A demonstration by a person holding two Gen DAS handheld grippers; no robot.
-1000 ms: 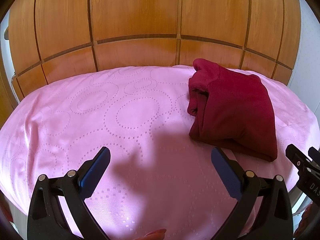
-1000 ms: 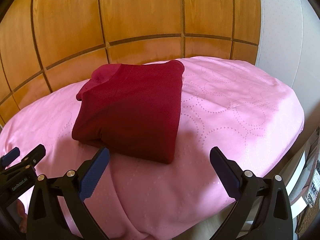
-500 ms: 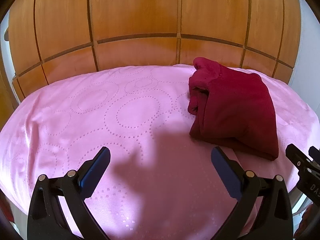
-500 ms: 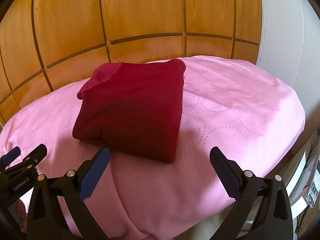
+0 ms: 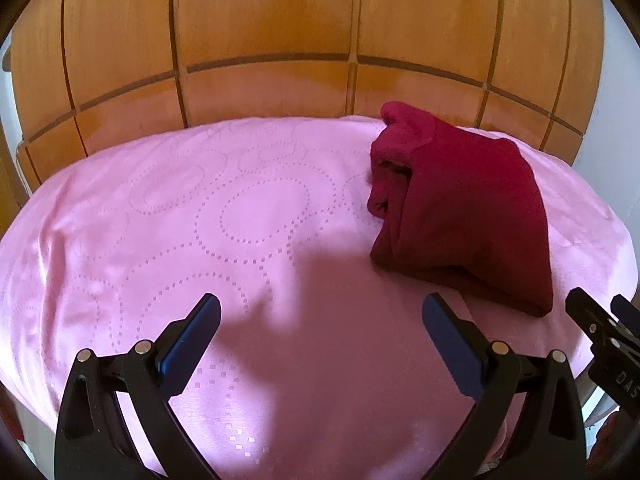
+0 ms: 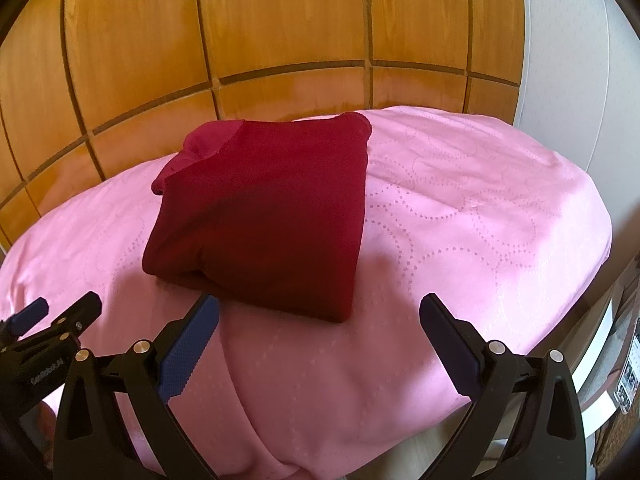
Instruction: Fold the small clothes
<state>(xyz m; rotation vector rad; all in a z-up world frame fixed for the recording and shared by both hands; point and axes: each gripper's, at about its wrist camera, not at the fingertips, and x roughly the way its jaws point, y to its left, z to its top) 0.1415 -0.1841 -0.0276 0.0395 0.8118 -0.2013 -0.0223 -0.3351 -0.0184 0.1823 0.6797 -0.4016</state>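
A dark red garment (image 5: 460, 208) lies folded into a compact bundle on the pink cloth (image 5: 240, 220). In the left wrist view it is at the right; in the right wrist view the garment (image 6: 264, 216) is at the centre left. My left gripper (image 5: 320, 316) is open and empty, above the pink cloth, left of and nearer than the garment. My right gripper (image 6: 318, 316) is open and empty, just in front of the garment's near edge, not touching it. The right gripper also shows at the left wrist view's right edge (image 5: 604, 336).
The pink cloth (image 6: 480, 220) has a dotted ring pattern and covers a rounded surface. A wooden panelled wall (image 5: 280, 32) stands right behind it. A white wall (image 6: 560, 40) is at the right. The surface's front edge drops off at the lower right (image 6: 552, 372).
Both grippers have drawn back slightly from the garment and stay open. The garment has not moved.
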